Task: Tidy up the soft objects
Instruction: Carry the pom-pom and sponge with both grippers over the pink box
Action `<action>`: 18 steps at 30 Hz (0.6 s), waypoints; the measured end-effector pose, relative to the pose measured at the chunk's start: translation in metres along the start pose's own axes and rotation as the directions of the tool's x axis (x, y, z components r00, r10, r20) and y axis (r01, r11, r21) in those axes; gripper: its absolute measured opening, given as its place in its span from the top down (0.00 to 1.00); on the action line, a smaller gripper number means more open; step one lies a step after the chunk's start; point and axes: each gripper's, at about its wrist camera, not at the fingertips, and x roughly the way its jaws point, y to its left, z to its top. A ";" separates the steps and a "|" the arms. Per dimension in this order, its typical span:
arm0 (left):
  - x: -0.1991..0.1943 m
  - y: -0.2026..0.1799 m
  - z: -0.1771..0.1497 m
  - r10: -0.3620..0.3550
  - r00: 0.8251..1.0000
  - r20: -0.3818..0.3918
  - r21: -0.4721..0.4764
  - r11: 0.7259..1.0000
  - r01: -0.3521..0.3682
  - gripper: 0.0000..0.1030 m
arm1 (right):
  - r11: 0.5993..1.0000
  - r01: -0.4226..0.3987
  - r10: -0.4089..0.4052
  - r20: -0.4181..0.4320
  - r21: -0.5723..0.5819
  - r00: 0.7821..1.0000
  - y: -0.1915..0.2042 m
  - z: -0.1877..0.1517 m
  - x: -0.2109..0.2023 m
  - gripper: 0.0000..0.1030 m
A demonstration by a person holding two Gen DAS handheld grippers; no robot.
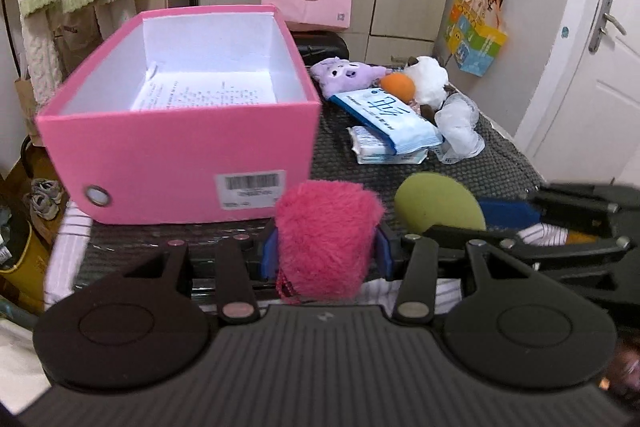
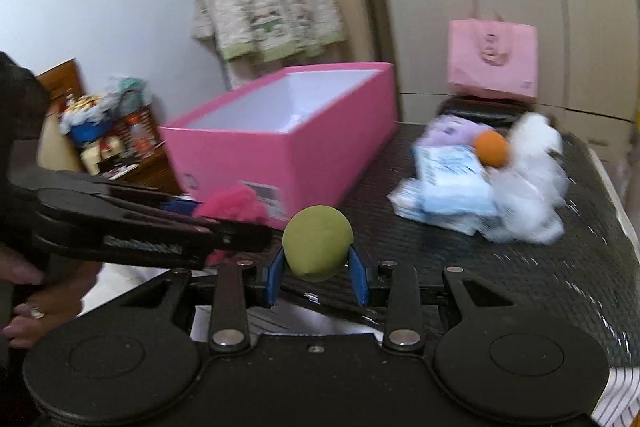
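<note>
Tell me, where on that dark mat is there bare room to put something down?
Bare dark textured mat lies between the pink cardboard box and the blue-white tissue packs. The far right is crowded: purple plush toy, orange foam ball, white fluffy toy.

Your left gripper [image 1: 326, 251] clamps a fluffy magenta plush toy [image 1: 328, 239]. Just ahead stands the open pink cardboard box [image 1: 180, 155].

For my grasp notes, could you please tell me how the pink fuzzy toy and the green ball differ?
The pink fuzzy toy is shaggy and blocky; the green ball is smooth and round. The toy sits in the left hand-held gripper, the ball in the right hand-held gripper. Both are gripped near the pink box.
</note>
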 end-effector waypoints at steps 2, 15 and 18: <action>-0.009 0.012 0.009 -0.042 0.999 -0.020 0.001 0.999 0.042 0.56 | 0.999 -0.018 0.018 -0.007 -0.033 1.000 0.013 0.014 -0.001 0.62; -0.012 0.077 0.094 -0.039 0.997 0.060 0.018 0.999 0.038 0.55 | 0.983 -0.031 0.042 0.059 -0.183 0.997 0.037 0.099 0.049 0.62; 0.015 0.094 0.118 -0.056 0.998 0.021 -0.024 0.998 0.056 0.55 | 0.980 -0.010 0.023 0.064 -0.201 0.998 0.027 0.119 0.078 0.62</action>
